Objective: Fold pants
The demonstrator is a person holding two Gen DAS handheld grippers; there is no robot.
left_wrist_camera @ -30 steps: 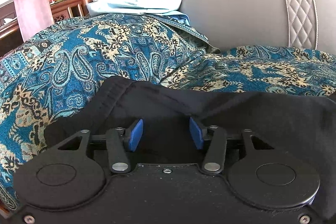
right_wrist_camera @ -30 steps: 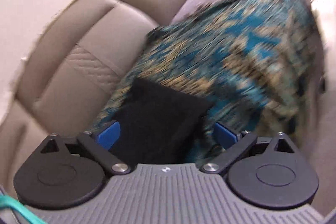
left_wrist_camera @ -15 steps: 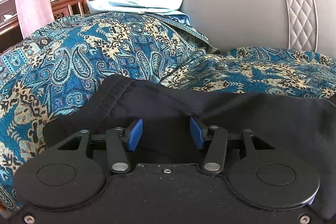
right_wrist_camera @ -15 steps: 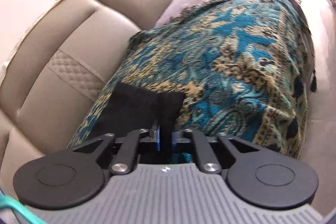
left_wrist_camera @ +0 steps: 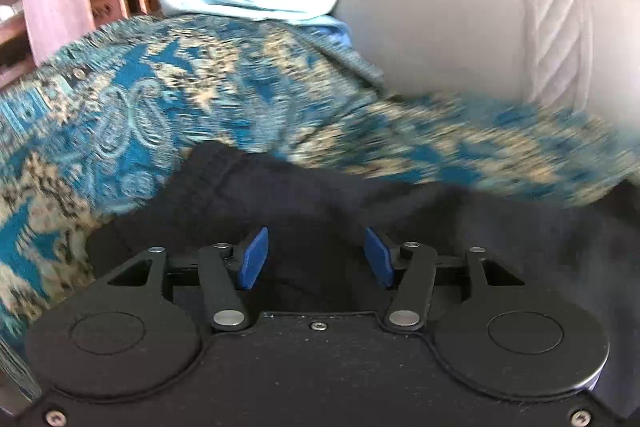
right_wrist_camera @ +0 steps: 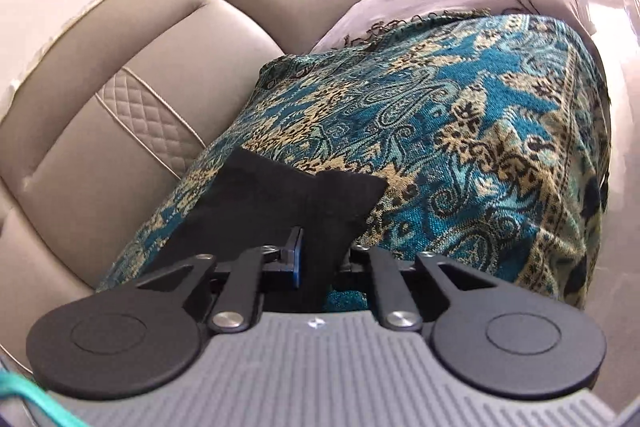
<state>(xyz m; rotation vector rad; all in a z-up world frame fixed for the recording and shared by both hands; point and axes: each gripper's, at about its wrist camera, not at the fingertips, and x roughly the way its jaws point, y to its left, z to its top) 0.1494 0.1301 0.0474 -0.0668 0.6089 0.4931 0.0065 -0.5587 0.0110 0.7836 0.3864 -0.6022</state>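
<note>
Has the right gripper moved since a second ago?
Yes. The right gripper closed on the black pants and swung, so the sofa back fills less of its view.

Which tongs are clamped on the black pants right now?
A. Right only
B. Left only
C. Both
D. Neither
A: the right tongs are shut on a pinch of the black pants, while the left tongs stand open, their blue pads apart over the cloth.

Black pants [left_wrist_camera: 304, 203], soft fabric, lie spread on the paisley throw. One leg end [right_wrist_camera: 280, 199] is bunched and raised off the throw.
</note>
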